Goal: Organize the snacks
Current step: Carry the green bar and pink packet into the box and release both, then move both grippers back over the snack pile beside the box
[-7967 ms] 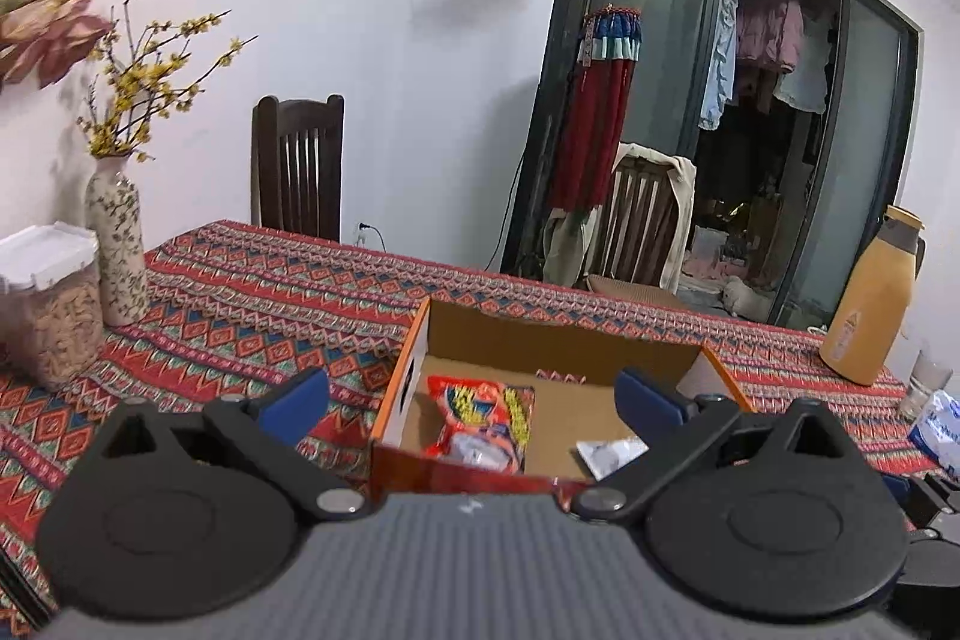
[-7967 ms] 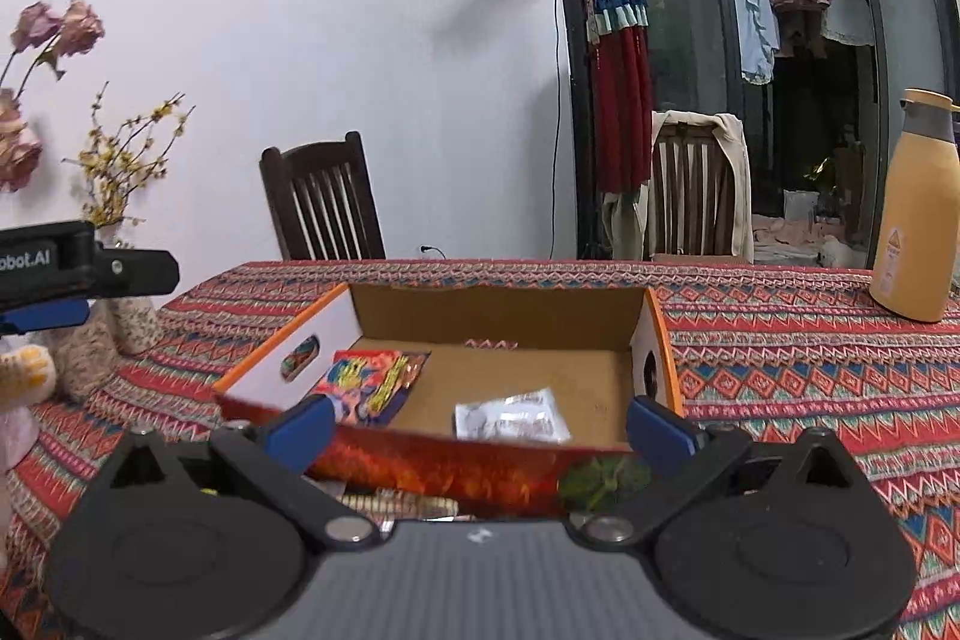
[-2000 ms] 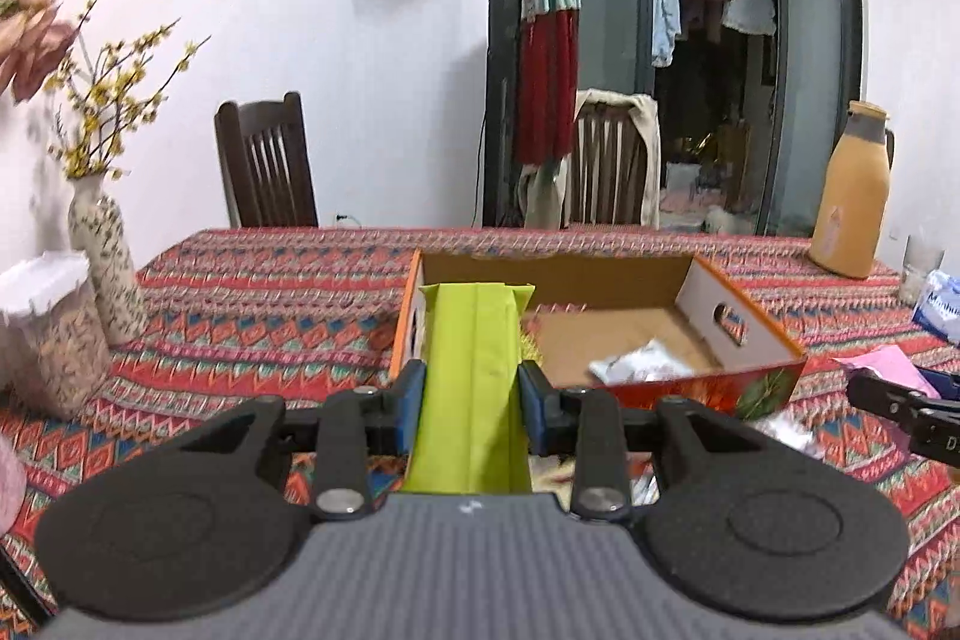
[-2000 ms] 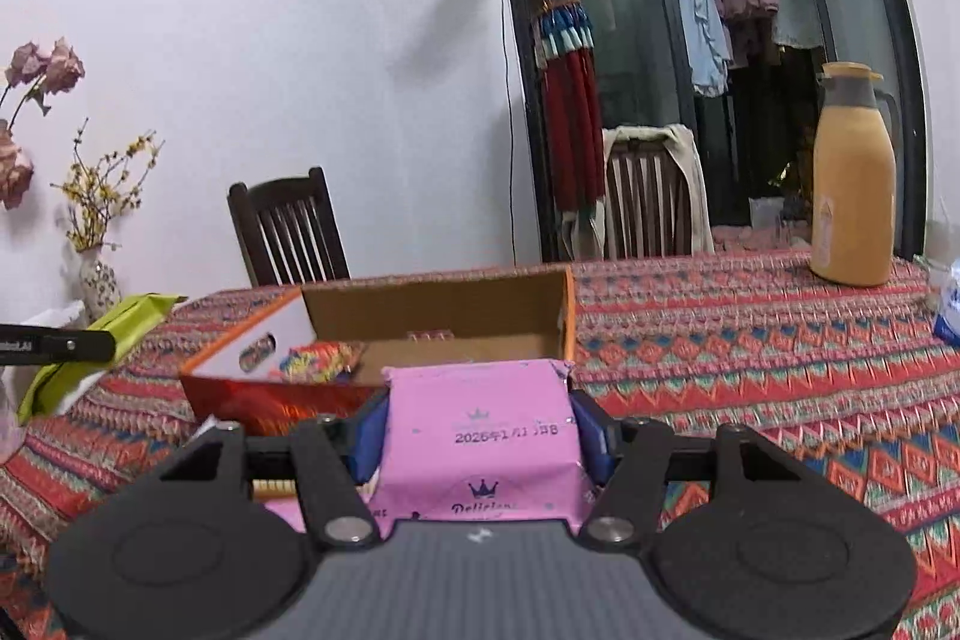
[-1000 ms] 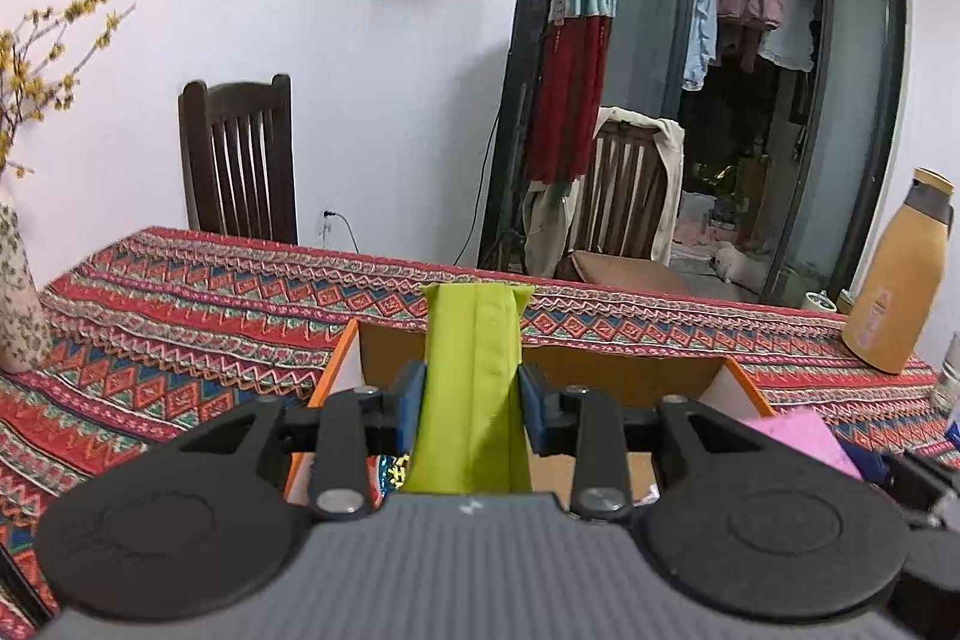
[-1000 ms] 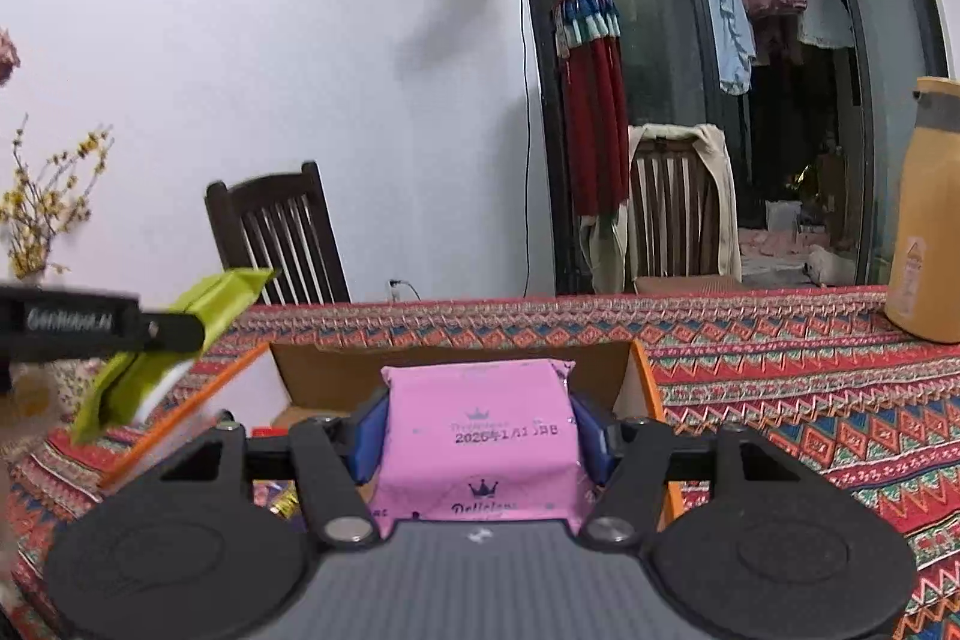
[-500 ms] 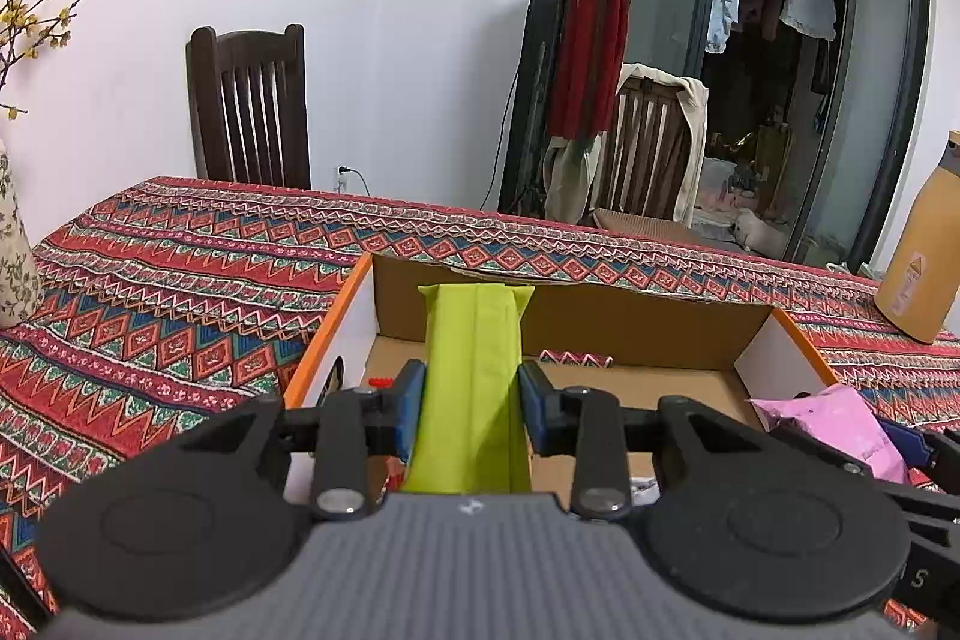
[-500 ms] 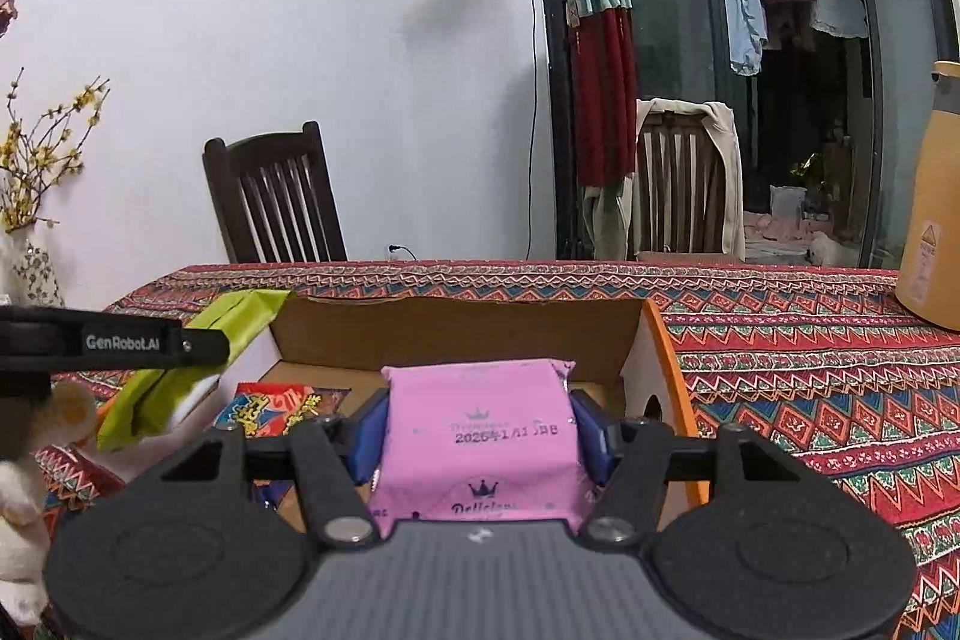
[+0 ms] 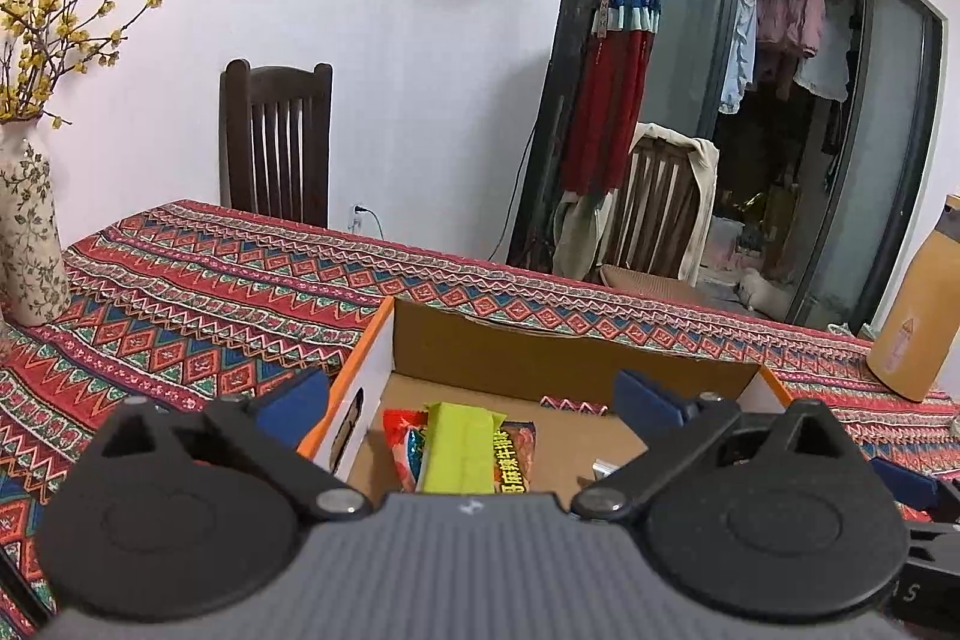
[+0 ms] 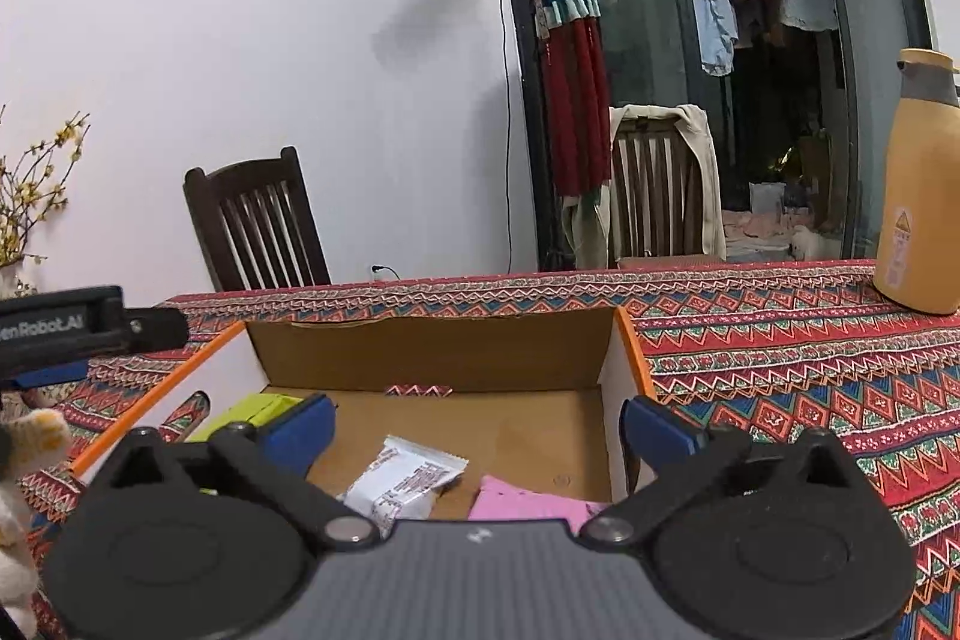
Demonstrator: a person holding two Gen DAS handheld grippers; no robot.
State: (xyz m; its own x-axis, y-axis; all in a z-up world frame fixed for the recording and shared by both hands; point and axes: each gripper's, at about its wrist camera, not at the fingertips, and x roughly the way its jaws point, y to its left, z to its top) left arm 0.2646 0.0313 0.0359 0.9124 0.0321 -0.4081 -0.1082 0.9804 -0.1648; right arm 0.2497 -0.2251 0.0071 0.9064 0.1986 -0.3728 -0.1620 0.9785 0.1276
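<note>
Left wrist view showed the left claw (image 9: pixel 471 397) with its jaws opening and nothing between them, the green packet (image 9: pixel 459 445) lying below and just ahead in the cardboard box (image 9: pixel 564 358), on top of a red snack bag (image 9: pixel 402 445). The right claw (image 10: pixel 477 427) was likewise opening and empty, with the pink packet (image 10: pixel 528 508) on the box floor under it beside a white sachet (image 10: pixel 408 484). All looked light, soft and crinkly, probably slippery film, best pinched across the narrow width at mid-length.
</note>
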